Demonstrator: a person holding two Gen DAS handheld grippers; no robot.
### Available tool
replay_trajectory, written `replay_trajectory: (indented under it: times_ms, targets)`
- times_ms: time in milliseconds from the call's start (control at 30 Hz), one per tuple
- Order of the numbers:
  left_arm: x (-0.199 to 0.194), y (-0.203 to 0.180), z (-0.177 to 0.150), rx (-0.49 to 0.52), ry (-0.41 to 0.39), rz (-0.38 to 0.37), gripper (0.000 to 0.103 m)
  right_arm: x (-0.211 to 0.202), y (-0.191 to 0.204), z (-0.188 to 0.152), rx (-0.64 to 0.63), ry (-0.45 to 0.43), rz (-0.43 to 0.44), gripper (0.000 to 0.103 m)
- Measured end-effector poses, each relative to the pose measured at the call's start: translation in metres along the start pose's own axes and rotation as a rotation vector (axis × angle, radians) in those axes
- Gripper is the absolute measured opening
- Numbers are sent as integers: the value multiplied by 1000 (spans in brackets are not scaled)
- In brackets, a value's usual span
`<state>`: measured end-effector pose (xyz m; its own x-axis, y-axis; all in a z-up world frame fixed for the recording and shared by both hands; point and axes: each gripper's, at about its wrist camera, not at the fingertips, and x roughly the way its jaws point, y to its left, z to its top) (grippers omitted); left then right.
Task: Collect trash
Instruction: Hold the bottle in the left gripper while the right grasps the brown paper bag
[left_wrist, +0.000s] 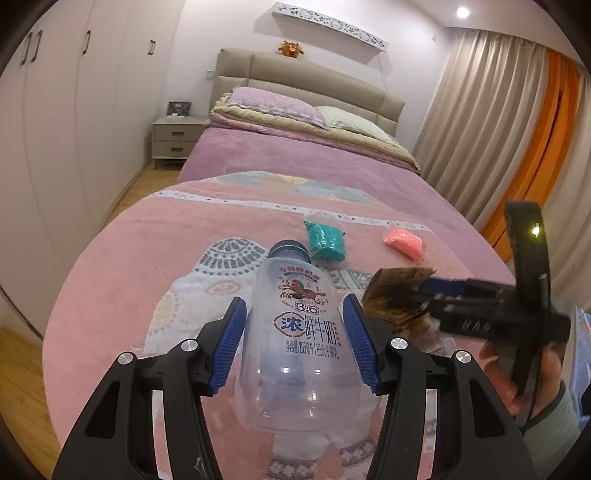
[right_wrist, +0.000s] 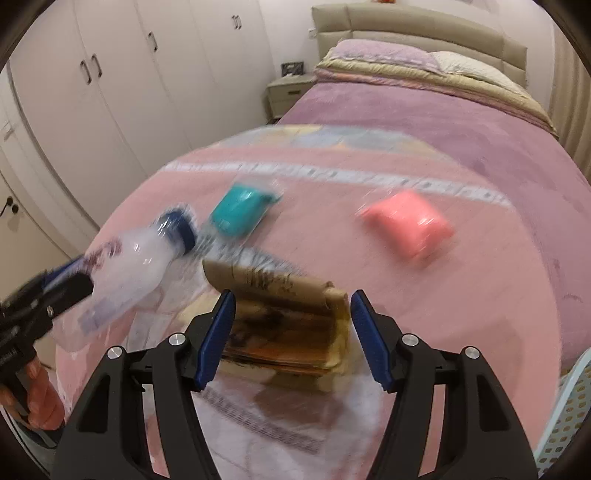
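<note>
We see the left gripper (left_wrist: 295, 339), black with blue ribbed pads (left_wrist: 229, 343), closed on the sides of an empty clear plastic milk bottle with a dark blue screw cap and red-and-blue printed label (left_wrist: 299, 350). The bottle points cap-first away from the camera, above the pink patterned bedspread (left_wrist: 122, 258). From the right wrist view we see the same bottle (right_wrist: 136, 273) blurred at left, clamped in the left gripper (right_wrist: 70, 284) and tilted cap-up toward the centre.

The right gripper (right_wrist: 291, 336) has its blue pads (right_wrist: 216, 339) on either side of a flattened brown paper wrapper with dark printing (right_wrist: 288, 325). The left pad touches the wrapper's edge; whether the right pad presses it we cannot tell because of blur. From the left wrist view, the right gripper (left_wrist: 417, 295) appears at right with the wrapper (left_wrist: 399, 291) projecting from its tips, clear of the bedspread, so we read it as gripping the wrapper. A hand (left_wrist: 517, 373) holds this gripper's handle.

Two further items lie on the bedspread beyond both grippers: a teal packet in clear film (left_wrist: 325, 242), just beyond the bottle cap, and a coral-pink packet in clear film (left_wrist: 404, 242), well to its right. Both appear also in the right wrist view, teal (right_wrist: 240, 214) and pink (right_wrist: 410, 225).

The bed extends to a beige padded headboard (left_wrist: 306, 81). A pale perforated basket edge (right_wrist: 565, 417) shows at lower right.
</note>
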<state>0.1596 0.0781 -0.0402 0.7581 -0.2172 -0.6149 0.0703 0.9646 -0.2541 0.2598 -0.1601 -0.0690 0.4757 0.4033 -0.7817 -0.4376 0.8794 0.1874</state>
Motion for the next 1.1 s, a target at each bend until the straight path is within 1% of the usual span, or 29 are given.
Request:
replay_trajectory:
  times_ms: [67,167,233,300,367,400,500,633,733,800,833,867,900,933,967,1033,1100]
  targets:
    - [-1,0,-1,2,0,-2,53,3,10,-6,-1,16,19,61]
    - [-3,1,-1,4,-1,-3,53,2,27,-12,-14,8,27,61]
    - [-3,2,-2,4,-2,-4,53,-4,35,-17,-23,9,71,61]
    - [-4,3,-2,4,-5,-5,53,-10,39,-21,-51,8,85,61]
    - [-4,6,-2,2,-10,-4,52,-17,41,-25,-85,-1,60,61]
    - [-5,7,-2,0,-11,-4,52,-21,41,-26,-105,-10,32,61]
    - [-5,8,-1,-5,-14,-6,52,-22,40,-19,-165,-14,-37,62]
    - [-6,8,0,-5,-18,-2,51,-8,46,-5,-257,15,-23,62]
    - [-7,10,0,-2,-21,1,51,3,52,-5,-331,35,4,61]
    - [-6,9,0,4,-18,0,51,12,54,-6,-338,61,31,60]
    - [-5,9,0,5,-15,-2,50,11,55,-7,-336,61,39,48]
    - [-5,9,-1,5,-12,-7,47,12,56,-9,-333,62,51,42]
    - [-4,8,-2,6,-6,-13,37,8,54,-11,-322,52,72,33]
    - [-3,7,-2,7,6,-21,34,7,56,-12,-320,44,78,24]
    - [-2,7,-3,6,16,-20,34,1,55,-15,-316,29,84,20]
    - [0,8,-6,9,35,-24,34,-4,59,-19,-311,17,74,7]
    - [-2,7,-10,18,38,-22,34,-14,61,-28,-302,0,39,5]
